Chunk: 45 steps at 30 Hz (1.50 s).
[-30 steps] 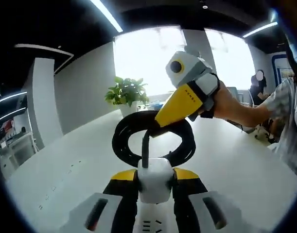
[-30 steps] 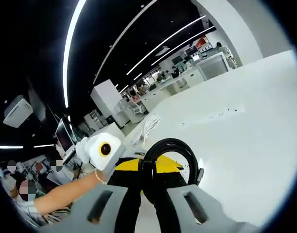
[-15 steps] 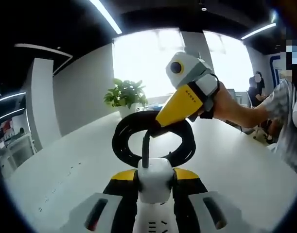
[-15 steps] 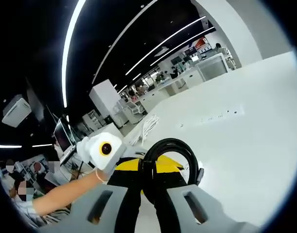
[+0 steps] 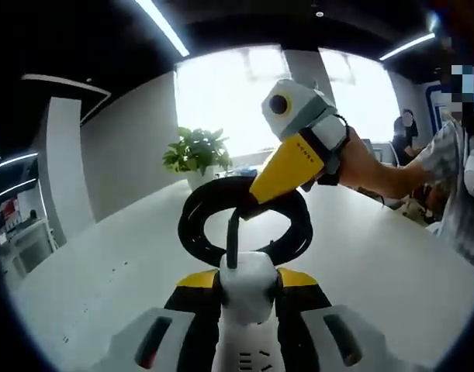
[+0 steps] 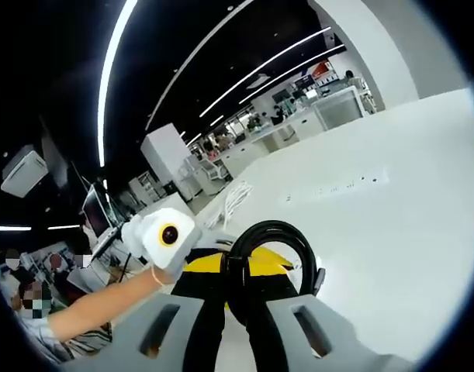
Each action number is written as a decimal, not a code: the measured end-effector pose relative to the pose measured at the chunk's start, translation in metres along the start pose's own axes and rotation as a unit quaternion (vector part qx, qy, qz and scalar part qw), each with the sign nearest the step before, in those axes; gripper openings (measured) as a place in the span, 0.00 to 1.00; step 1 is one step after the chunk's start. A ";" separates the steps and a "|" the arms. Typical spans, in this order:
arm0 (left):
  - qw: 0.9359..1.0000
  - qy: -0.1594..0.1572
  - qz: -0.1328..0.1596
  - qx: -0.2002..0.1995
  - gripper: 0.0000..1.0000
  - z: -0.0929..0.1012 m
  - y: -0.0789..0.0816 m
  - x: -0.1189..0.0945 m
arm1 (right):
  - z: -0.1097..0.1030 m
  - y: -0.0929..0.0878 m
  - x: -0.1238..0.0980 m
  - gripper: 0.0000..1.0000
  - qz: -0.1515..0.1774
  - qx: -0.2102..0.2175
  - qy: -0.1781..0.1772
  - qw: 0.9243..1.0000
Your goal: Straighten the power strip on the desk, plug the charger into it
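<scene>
In the left gripper view my left gripper is shut on the cable end of the white power strip, whose sockets show at the bottom edge. Its black cable rises from it in a tied coil. My right gripper, yellow-jawed and held by a hand, comes in from the right and pinches the coil's top. In the right gripper view my right gripper is shut on the black cable, and the left gripper's yellow jaws lie just behind the coil. The charger cannot be made out.
The white desk spreads wide on both sides. A potted plant stands at its far end. A loose white cord lies on the desk beyond the coil. A person is at the right; other people sit behind.
Both grippers keep their holds. The views have drifted only slightly; nothing else has visibly moved.
</scene>
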<state>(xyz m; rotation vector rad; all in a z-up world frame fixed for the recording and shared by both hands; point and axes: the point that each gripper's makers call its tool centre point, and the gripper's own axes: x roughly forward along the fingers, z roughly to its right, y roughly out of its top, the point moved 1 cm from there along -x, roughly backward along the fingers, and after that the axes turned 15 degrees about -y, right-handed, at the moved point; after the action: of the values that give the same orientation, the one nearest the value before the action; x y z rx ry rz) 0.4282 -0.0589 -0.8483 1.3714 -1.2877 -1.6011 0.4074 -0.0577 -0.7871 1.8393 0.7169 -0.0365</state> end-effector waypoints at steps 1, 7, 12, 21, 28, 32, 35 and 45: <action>1.000 -0.001 0.001 0.000 0.26 -0.001 0.000 -0.001 | 0.000 0.000 0.000 0.06 0.001 0.002 0.001 1.000; 1.000 -0.001 -0.002 0.012 0.26 0.001 0.000 0.000 | -0.001 -0.001 -0.001 0.06 0.003 0.001 0.002 1.000; 0.999 0.001 -0.037 0.032 0.25 0.001 -0.010 0.001 | 0.002 -0.010 0.001 0.06 -0.004 -0.033 -0.017 0.999; 0.999 -0.001 -0.022 0.039 0.25 0.007 -0.008 0.000 | -0.003 -0.012 0.000 0.06 0.005 -0.024 -0.006 1.000; 0.998 0.028 -0.018 0.055 0.26 0.009 -0.010 0.001 | -0.003 -0.014 -0.001 0.07 0.014 -0.024 0.003 1.000; 0.998 0.037 -0.025 0.043 0.27 0.008 -0.013 0.000 | -0.003 -0.014 -0.002 0.07 0.013 -0.014 0.008 1.000; 0.999 0.041 -0.008 0.031 0.31 0.006 -0.010 -0.003 | -0.003 -0.015 -0.003 0.07 0.013 -0.015 0.006 1.000; 0.998 0.055 0.018 0.006 0.45 0.001 -0.007 -0.010 | 0.001 -0.011 -0.001 0.07 0.015 -0.016 0.007 1.000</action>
<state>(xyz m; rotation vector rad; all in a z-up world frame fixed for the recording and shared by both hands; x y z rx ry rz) 0.4299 -0.0473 -0.8521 1.4151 -1.2521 -1.4756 0.4013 -0.0563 -0.7967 1.8213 0.6968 0.0070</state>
